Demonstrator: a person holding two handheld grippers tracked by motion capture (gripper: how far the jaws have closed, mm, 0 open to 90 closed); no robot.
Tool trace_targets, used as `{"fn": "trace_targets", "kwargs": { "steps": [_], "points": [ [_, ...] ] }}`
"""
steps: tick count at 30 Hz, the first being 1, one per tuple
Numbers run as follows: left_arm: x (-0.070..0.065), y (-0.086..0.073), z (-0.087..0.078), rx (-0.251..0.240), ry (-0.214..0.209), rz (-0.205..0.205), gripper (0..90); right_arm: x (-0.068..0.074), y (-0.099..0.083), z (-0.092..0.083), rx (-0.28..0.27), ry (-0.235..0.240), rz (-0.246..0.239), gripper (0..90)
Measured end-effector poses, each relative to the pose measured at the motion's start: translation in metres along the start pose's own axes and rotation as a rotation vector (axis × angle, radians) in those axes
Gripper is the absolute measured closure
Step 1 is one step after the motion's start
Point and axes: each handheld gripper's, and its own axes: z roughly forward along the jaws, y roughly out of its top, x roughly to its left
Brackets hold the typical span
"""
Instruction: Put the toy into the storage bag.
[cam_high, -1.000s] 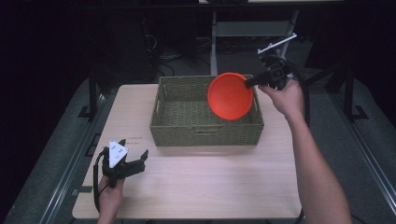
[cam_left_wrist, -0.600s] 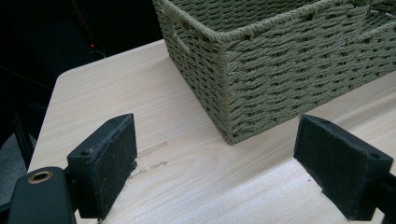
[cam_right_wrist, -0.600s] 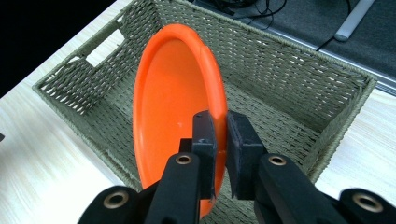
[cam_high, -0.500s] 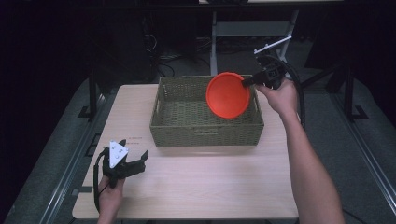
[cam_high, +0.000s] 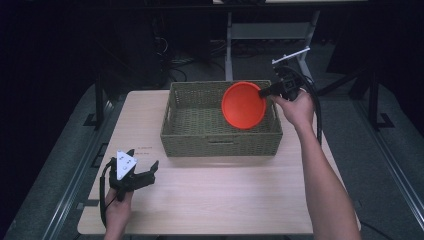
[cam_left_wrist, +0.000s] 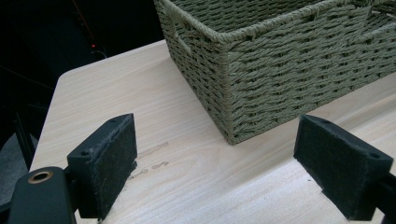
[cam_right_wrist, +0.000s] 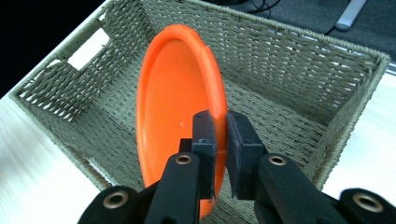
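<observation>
Nearest to us, at about seven o'clock on the table (cam_high: 210, 200), our left gripper (cam_high: 148, 172) rested low over the wood with its jaws spread wide and nothing between them; in its own view the black pads (cam_left_wrist: 105, 163) framed a corner of the woven basket (cam_left_wrist: 261, 70), well apart from it. That hand had not moved over the last second.

Farther off, at about one o'clock, our right gripper (cam_high: 266, 92) was clamped on the rim of the orange plate (cam_high: 243, 105), jaws closed narrow on either side of the edge (cam_right_wrist: 219, 133). The plate stood nearly on edge, tilted, over the right part of the basket (cam_high: 220, 142). Over that second it had drifted slightly toward the left and higher against the far wall, with the hand following.

We judged the plate was clear of the basket floor, not resting on it, so the carry was under way; whether it was going in or coming out we could not tell.
</observation>
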Motion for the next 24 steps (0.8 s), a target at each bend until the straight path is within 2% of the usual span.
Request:
{"fn": "trace_targets", "kwargs": {
  "steps": [3, 13, 16, 20, 24],
  "points": [
    [-0.002, 0.0, 0.0, 0.006, -0.006, 0.011, 12.8, -0.002, -0.002, 0.004, 0.001, 0.001, 0.005, 82.2],
    [-0.002, 0.0, 0.0, -0.001, -0.005, 0.007, 12.8, -0.003, -0.009, 0.022, 0.025, 0.001, 0.013, 82.1],
    [-0.002, 0.001, 0.0, 0.009, -0.008, 0.023, 12.8, -0.004, -0.011, 0.026, 0.032, -0.01, 0.019, 82.1],
    [-0.002, 0.0, 0.0, 0.004, -0.005, 0.011, 12.8, -0.008, -0.015, 0.033, 0.046, -0.012, 0.045, 82.0],
    [-0.003, 0.001, 0.0, 0.002, -0.006, 0.012, 12.8, -0.01, -0.017, 0.037, 0.052, -0.019, 0.051, 81.9]
  ]
}}
